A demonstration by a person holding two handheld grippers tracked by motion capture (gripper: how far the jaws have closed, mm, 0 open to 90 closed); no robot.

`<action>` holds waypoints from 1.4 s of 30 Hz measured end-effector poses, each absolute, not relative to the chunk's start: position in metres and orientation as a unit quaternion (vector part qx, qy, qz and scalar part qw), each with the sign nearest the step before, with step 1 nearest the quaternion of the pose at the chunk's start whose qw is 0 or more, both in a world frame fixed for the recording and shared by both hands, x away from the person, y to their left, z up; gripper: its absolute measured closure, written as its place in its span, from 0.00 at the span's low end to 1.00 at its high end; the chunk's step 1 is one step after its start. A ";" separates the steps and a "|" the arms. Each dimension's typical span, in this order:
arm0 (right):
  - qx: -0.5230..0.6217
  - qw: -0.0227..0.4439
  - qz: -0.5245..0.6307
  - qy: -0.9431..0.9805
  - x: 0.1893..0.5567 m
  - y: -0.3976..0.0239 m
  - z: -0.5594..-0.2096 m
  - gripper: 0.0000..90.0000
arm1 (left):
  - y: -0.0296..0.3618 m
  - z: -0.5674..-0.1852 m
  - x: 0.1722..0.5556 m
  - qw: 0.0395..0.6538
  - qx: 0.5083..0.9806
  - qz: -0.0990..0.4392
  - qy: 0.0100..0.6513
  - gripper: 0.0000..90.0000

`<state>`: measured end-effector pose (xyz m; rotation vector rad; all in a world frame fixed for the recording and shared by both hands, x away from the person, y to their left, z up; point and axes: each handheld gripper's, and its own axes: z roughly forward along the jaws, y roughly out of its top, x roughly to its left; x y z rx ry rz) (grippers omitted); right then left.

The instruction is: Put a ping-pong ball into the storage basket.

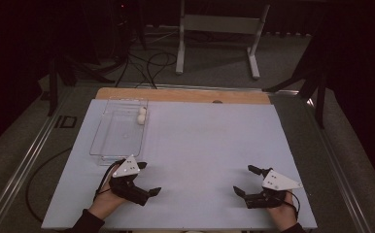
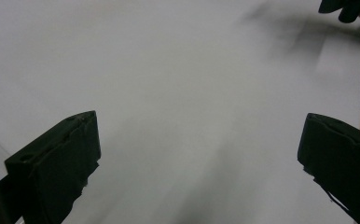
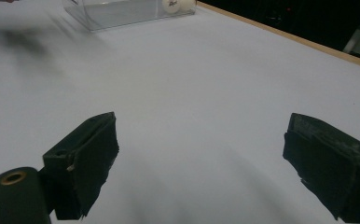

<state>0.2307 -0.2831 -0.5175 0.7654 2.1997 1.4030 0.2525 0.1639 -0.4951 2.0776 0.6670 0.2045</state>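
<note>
Both claws rest low at the near edge of the bench, empty. Left claw (image 1: 144, 178) has its jaws spread wide, nothing between them; its own view looks across bare sheet. Right claw (image 1: 246, 180) likewise spread wide and holding nothing, pointed inward toward the left one.

The nearest thing to work with is the clear plastic tray (image 1: 107, 141), lying on the left part of the bench, its near end just beyond the left claw. Two small white balls (image 1: 141, 115) sit together against the tray's far right wall; the right gripper view shows one ball (image 3: 177, 3) through the transparent side.

Risks, as I judge them:
- Tray is light and see-through. Its near rim is hard to read against the pale sheet, so a claw reaching in could clip the wall and slide the whole tray.
- Balls are round and smooth. Jaws closing off-centre would likely squirt one out; it could roll around the tray or hop the low wall and run off the bench.
- The two balls touch or nearly touch, so taking one may knock the other.
- Trailing cable from the left claw lies near the tray's corner and might snag it.

Surface: pale blue-white sheet (image 1: 205, 145) over a wooden top, wood strip (image 1: 185, 95) bare along the far edge.

Room: dim, grey carpet, loose black cables (image 1: 146, 65) on the floor, a white metal stand frame (image 1: 219, 29) beyond, dark tripod legs (image 1: 316, 82) at both sides.
</note>
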 end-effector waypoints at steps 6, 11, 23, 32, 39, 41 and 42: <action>0.275 0.210 0.507 0.790 0.231 -0.283 -0.518 0.11 | 0.174 -0.500 0.251 0.464 0.836 0.088 0.281 0.01; 0.273 0.210 0.505 0.791 0.231 -0.284 -0.518 0.11 | 0.180 -0.504 0.248 0.460 0.837 0.093 0.282 0.01; 0.274 0.208 0.504 0.793 0.232 -0.283 -0.519 0.11 | 0.187 -0.508 0.249 0.473 0.822 0.099 0.301 0.01; 0.275 0.207 0.505 0.792 0.233 -0.284 -0.520 0.11 | 0.178 -0.510 0.247 0.470 0.822 0.108 0.304 0.01; 0.274 0.205 0.503 0.793 0.233 -0.284 -0.521 0.11 | 0.172 -0.513 0.247 0.465 0.822 0.120 0.308 0.01; 0.276 0.205 0.502 0.794 0.234 -0.284 -0.521 0.11 | 0.169 -0.515 0.248 0.463 0.821 0.123 0.310 0.01; 0.276 0.204 0.503 0.793 0.234 -0.284 -0.521 0.11 | 0.169 -0.515 0.248 0.463 0.822 0.121 0.310 0.01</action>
